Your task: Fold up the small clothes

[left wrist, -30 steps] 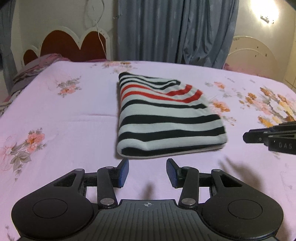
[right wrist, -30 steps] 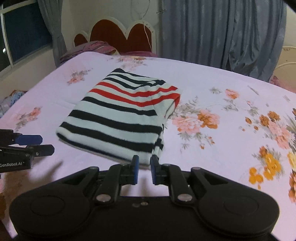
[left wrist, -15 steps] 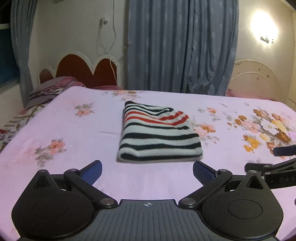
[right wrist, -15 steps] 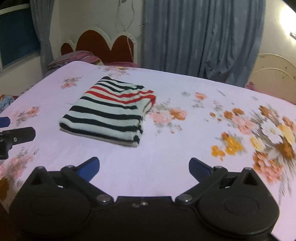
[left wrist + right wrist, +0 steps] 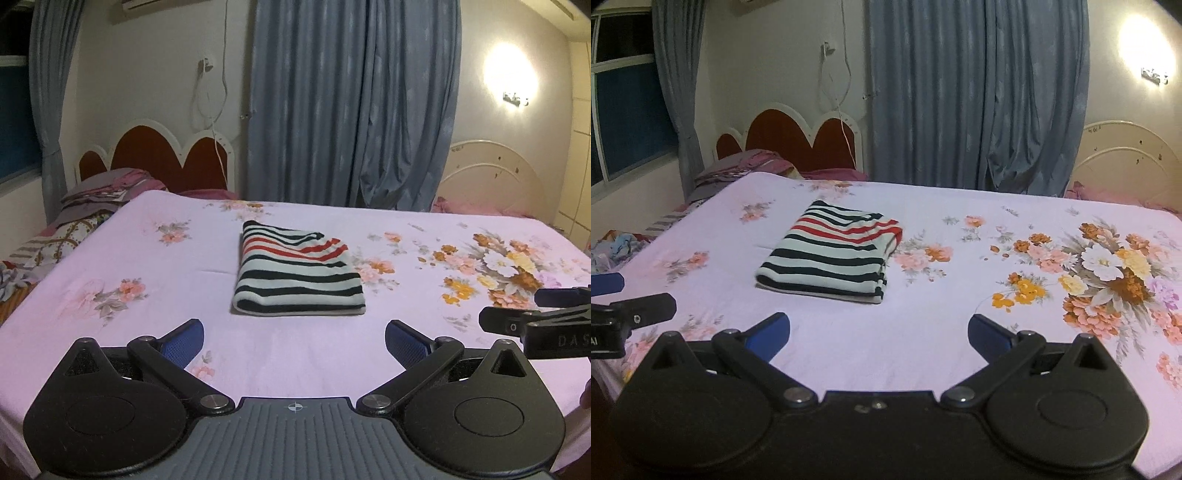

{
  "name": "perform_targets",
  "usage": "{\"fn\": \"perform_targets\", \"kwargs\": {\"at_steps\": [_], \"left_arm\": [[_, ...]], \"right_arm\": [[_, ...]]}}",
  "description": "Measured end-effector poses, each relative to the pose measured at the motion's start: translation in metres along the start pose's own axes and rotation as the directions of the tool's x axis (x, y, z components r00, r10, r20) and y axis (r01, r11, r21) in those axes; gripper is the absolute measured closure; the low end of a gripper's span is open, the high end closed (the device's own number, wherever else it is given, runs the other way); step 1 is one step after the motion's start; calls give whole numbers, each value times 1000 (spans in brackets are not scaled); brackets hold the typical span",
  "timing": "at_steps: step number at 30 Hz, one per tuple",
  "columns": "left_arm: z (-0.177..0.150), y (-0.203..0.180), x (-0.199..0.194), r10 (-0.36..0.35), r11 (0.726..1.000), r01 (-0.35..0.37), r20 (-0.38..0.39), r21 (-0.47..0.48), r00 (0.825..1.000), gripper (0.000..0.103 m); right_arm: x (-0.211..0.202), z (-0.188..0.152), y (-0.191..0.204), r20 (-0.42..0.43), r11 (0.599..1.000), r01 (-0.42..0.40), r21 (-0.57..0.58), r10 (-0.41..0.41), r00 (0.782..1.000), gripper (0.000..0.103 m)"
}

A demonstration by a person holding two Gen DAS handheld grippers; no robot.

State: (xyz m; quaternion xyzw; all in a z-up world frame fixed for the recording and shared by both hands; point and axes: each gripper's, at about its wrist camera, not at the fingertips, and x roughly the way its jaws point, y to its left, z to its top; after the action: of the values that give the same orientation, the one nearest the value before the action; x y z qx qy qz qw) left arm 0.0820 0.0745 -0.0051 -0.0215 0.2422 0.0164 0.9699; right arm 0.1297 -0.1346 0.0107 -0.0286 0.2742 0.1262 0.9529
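Note:
A folded striped garment, white with black and red stripes, lies flat in the middle of the bed; it also shows in the right wrist view. My left gripper is open wide and empty, well short of the garment's near edge. My right gripper is open wide and empty, also short of the garment and to its right. The right gripper's fingers show at the right edge of the left wrist view. The left gripper's fingers show at the left edge of the right wrist view.
The bed has a pink floral sheet with a red and white headboard at the far left. Folded bedding lies near the headboard. Grey curtains hang behind. A second pale headboard stands at the far right.
Both grippers have opened from nearly shut to wide open and pulled back and up from the garment. The folded garment lies where it was.

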Motion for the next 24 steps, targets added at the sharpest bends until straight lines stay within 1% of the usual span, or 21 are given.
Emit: {"fn": "perform_targets", "kwargs": {"at_steps": [9,24], "left_arm": [[-1,-3,-14,-14,1000,14,20,-4,1000,0],[4,-8,-15,-5,1000,5,33,-1,999,0]], "right_arm": [[-16,-6,6,14,1000,6,-3,-6,1000,1],[-18,2,4,31,1000,4,-7,-3,1000,1]]}}
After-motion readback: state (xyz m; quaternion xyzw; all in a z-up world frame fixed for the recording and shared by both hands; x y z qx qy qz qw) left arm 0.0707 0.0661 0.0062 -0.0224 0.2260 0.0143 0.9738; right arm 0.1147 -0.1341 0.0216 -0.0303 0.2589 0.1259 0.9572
